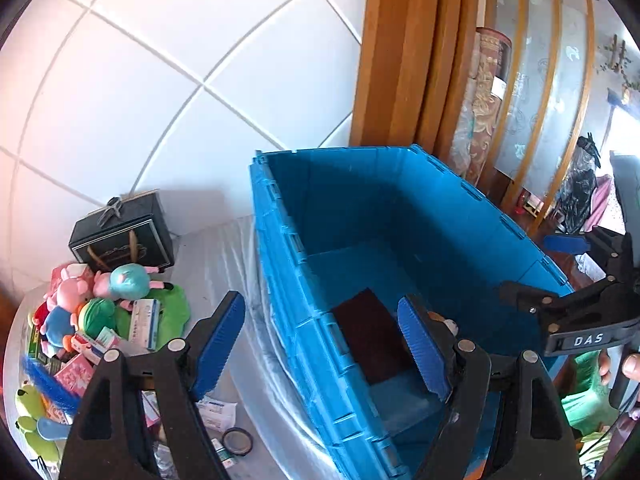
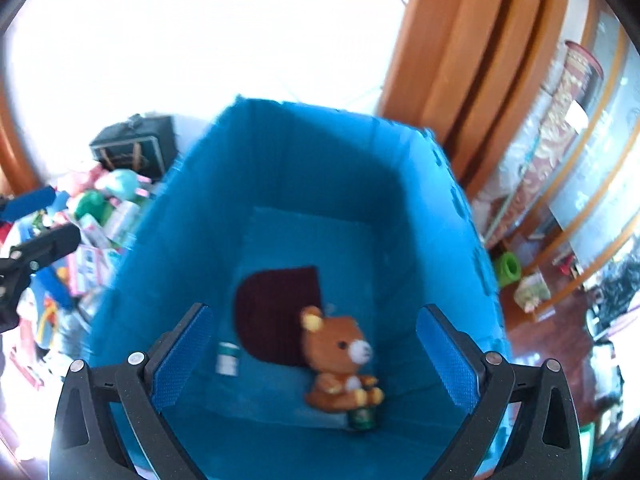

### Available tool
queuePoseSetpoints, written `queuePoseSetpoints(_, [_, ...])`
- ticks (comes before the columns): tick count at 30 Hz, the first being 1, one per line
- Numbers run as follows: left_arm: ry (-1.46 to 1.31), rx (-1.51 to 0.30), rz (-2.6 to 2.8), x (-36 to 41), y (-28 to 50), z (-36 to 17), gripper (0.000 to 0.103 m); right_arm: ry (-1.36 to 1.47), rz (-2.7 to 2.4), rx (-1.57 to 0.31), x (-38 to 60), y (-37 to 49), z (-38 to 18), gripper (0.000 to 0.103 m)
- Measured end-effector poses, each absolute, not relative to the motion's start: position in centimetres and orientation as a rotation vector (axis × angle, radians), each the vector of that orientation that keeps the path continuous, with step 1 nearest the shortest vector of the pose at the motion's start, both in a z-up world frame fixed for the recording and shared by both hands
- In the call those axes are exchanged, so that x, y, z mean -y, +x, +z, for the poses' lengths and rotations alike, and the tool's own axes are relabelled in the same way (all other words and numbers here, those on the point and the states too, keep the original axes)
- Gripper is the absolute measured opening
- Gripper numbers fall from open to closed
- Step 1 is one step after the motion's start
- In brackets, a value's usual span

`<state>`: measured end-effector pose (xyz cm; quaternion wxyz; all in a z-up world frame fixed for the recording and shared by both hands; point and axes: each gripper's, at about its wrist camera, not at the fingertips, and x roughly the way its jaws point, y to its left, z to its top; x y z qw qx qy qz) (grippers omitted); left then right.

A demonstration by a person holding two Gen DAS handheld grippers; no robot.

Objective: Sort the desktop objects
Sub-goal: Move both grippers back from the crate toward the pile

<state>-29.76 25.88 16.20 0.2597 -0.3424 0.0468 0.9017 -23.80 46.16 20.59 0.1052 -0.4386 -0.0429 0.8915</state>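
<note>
A blue plastic crate (image 1: 280,264) (image 2: 192,184) stands on the table. Inside it lie a dark brown cloth (image 1: 372,340) (image 2: 276,312), a brown teddy bear (image 2: 340,356), a small white-green bottle (image 2: 228,358) and a green can (image 2: 362,418). My left gripper (image 1: 320,344) is open and empty, straddling the crate's left wall. My right gripper (image 2: 316,360) is open and empty above the crate's inside, over the bear. It also shows in the left wrist view (image 1: 524,268) at the crate's right rim.
A pile of plush toys (image 1: 100,300) (image 2: 104,196), medicine boxes (image 1: 144,324) and small items lies left of the crate. A black gift box (image 1: 124,236) (image 2: 136,148) stands behind the pile. A tape roll (image 1: 237,441) lies near the front. A wooden door frame (image 1: 400,52) is at the back right.
</note>
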Motion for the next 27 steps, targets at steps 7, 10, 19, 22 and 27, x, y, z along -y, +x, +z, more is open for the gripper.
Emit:
queuePoseSetpoints(7, [-0.885, -0.089, 2.556, -14.3, -30.1, 16.2, 0.079, -1.210, 2.748, 0.101, -38.5, -24.9, 23.2, 0.103])
queuePoseSetpoints(10, [-0.898, -0.067, 2.621, -8.1, -30.7, 16.1, 0.079, -1.197, 2.793, 0.111, -34.9, -25.6, 24.0, 0.103])
queuePoseSetpoints(19, [-0.949, 0.001, 2.840, 9.4, -32.3, 13.8, 0.079, -1.165, 2.908, -0.039, -26.5, -29.6, 24.1, 0.103])
queuePoseSetpoints(22, [-1.021, 0.024, 2.878, 14.1, -33.3, 12.3, 0.079, -1.167, 2.946, -0.144, -24.6, -31.5, 23.3, 0.103])
queuePoseSetpoints(27, [-1.161, 0.055, 2.966, 21.2, -35.8, 9.5, 0.079, -1.341, 2.899, -0.112, -21.7, -37.1, 19.0, 0.103])
